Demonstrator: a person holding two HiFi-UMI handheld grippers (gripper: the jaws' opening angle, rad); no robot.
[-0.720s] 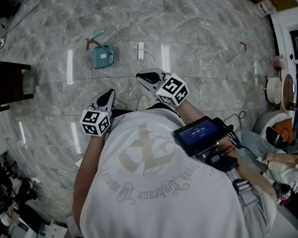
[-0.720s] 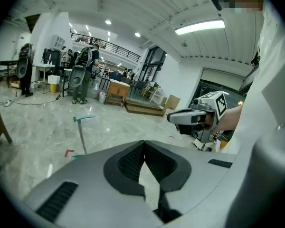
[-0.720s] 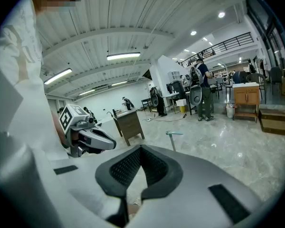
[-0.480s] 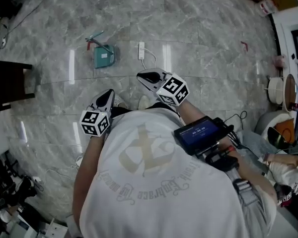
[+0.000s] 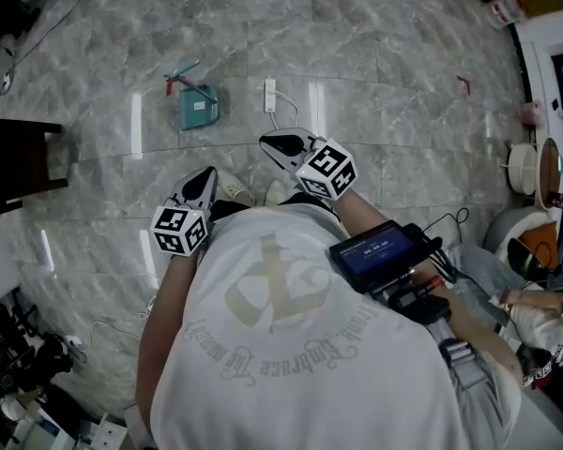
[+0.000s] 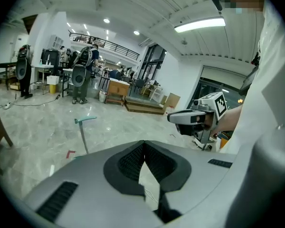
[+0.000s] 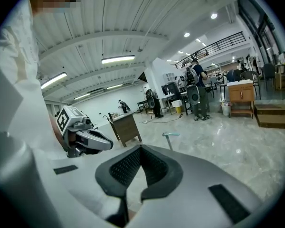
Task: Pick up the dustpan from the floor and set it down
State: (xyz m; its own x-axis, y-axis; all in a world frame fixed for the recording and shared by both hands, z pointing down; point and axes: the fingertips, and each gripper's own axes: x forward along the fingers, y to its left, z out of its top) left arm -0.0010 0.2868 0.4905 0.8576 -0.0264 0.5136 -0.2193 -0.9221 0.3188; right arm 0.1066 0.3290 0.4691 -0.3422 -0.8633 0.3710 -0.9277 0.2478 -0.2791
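A teal dustpan stands on the marble floor ahead of me, its long handle leaning up to the left. The handle also shows as a thin teal post in the left gripper view and as a small post in the right gripper view. My left gripper is held at waist height, well short of the pan, jaws shut with nothing in them. To its right my right gripper is likewise shut and empty. Each gripper sees the other.
A white power strip with its cord lies on the floor just right of the dustpan. A dark wooden table stands at the left. My shoes show below the grippers. Cables and gear crowd the bottom left, a seated person's arm the right.
The floor and dustpan have slid slightly down and right in the head view, and a shoe has come forward under the left gripper. Both grippers stay shut and hold their place.
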